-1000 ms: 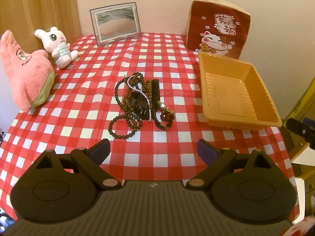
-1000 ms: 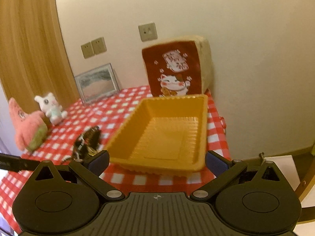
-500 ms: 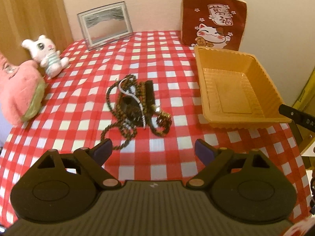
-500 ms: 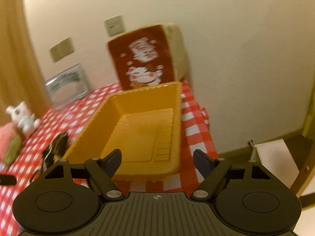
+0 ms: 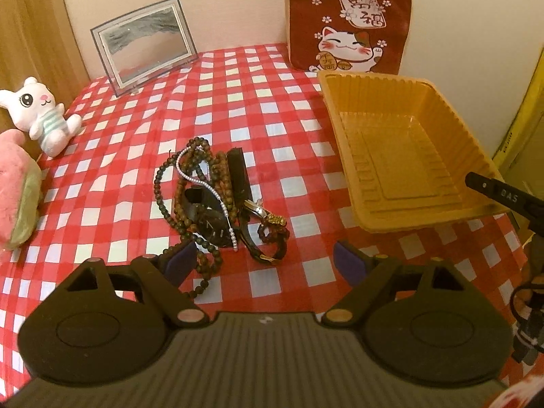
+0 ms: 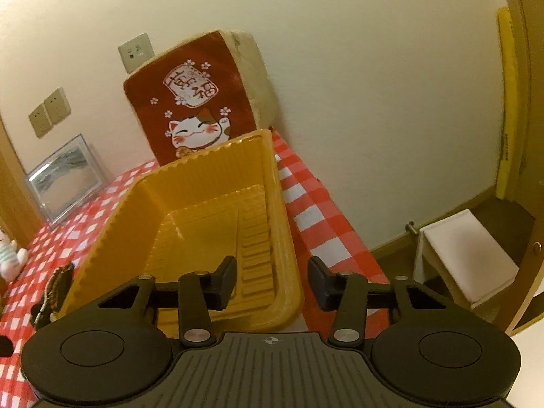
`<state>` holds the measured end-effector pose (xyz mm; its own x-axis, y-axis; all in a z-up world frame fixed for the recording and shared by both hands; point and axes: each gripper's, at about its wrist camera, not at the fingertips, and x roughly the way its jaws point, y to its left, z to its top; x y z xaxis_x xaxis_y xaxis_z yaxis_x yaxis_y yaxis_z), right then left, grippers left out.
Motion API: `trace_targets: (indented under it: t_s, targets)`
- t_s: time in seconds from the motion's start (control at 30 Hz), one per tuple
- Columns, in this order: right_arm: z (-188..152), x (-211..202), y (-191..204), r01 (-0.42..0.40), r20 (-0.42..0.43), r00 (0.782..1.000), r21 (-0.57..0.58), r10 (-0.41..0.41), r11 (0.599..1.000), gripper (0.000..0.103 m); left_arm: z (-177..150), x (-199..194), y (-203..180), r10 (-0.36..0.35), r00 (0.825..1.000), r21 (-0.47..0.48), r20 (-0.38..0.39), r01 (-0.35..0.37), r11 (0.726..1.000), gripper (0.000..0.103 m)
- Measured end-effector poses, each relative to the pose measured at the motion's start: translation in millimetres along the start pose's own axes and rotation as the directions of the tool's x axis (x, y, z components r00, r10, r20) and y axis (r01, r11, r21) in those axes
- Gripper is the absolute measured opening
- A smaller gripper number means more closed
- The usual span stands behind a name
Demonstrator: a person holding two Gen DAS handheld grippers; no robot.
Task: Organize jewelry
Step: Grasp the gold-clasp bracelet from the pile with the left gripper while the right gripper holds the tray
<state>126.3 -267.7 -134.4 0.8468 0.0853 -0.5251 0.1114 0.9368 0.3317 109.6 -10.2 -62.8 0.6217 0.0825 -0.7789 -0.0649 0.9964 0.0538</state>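
Observation:
A tangled pile of jewelry [image 5: 217, 200] lies on the red checked tablecloth: dark bead strands, a pearl strand, a black watch and a gold bracelet. My left gripper [image 5: 265, 261] is open just in front of the pile; its left finger overlaps the nearest beads. An empty orange tray [image 5: 401, 156] stands to the right. In the right wrist view my right gripper [image 6: 272, 284] is open and straddles the near right rim of the tray [image 6: 204, 224]. The pile [image 6: 54, 292] shows at the left edge.
A red lucky-cat cushion [image 5: 350, 23] leans on the wall behind the tray. A framed picture [image 5: 146, 44], a white bunny plush [image 5: 40, 115] and a pink plush [image 5: 17, 187] are at back and left. A white stool [image 6: 469, 258] stands beyond the table's right edge.
My left gripper has moved forward to the jewelry pile. My right gripper has swung right and down onto the tray's near right rim, and its fingers have narrowed.

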Motion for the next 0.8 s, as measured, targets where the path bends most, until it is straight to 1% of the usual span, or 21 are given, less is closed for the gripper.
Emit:
trace_targets:
  t_s: [0.07, 0.13, 0.17, 0.2, 0.3, 0.33, 0.37, 0.4, 0.47, 0.63, 0.7, 0.77, 0.8]
  targets:
    - [-3, 4, 1, 0.011, -0.004, 1.000, 0.005, -0.011, 1.000, 0.041, -1, 2, 2, -0.003, 1.000, 0.003, -0.005, 0.003, 1.000, 0.086]
    - [-6, 7, 1, 0.006, 0.009, 1.000, 0.016, -0.006, 1.000, 0.038, -1, 3, 4, -0.007, 1.000, 0.003, -0.008, 0.007, 1.000, 0.086]
    - [-6, 7, 2, 0.004, 0.011, 1.000, 0.014, -0.004, 1.000, 0.034, -1, 4, 4, -0.010, 1.000, 0.004, -0.008, 0.010, 1.000, 0.084]
    - [-7, 7, 3, 0.002, 0.017, 1.000, 0.005, -0.002, 1.000, 0.027, -1, 5, 5, -0.013, 1.000, 0.005, -0.010, 0.013, 1.000, 0.083]
    - [-6, 7, 6, 0.000, 0.021, 1.000, -0.023, 0.000, 1.000, 0.017, -1, 8, 5, -0.017, 1.000, 0.007, -0.012, 0.017, 1.000, 0.082]
    - [-6, 7, 6, 0.004, 0.021, 1.000, -0.023, -0.004, 1.000, 0.012, 0, 8, 5, -0.021, 1.000, 0.008, -0.011, 0.021, 1.000, 0.082]
    - [-5, 6, 5, 0.000, 0.017, 1.000, -0.026, 0.000, 1.000, 0.004, 0, 9, 5, -0.025, 1.000, 0.009, -0.010, 0.026, 1.000, 0.081]
    - [-4, 6, 3, -0.013, 0.012, 1.000, -0.022, 0.013, 1.000, 0.004, 1, 9, 4, -0.028, 1.000, 0.010, -0.008, 0.028, 1.000, 0.081]
    - [-2, 3, 3, -0.012, 0.016, 1.000, -0.037, 0.013, 0.999, 0.004, 1, 11, 2, -0.032, 0.999, 0.021, -0.004, 0.032, 0.999, 0.080]
    - [7, -7, 5, -0.005, 0.036, 0.999, -0.088, 0.008, 0.996, 0.004, 0, 17, -2, -0.043, 0.999, 0.059, 0.004, 0.042, 0.997, 0.068]
    - [10, -10, 6, -0.007, 0.041, 0.999, -0.110, 0.012, 0.994, 0.004, 0, 20, -3, -0.053, 0.999, 0.072, 0.008, 0.053, 0.996, 0.058]
    - [13, -13, 7, -0.006, 0.041, 0.999, -0.130, 0.011, 0.991, 0.004, 0, 24, -4, -0.061, 0.998, 0.083, 0.011, 0.060, 0.995, 0.050]
    - [14, -14, 8, -0.004, 0.041, 0.999, -0.137, 0.010, 0.991, 0.004, 1, 27, -4, -0.063, 0.998, 0.088, 0.009, 0.062, 0.994, 0.048]
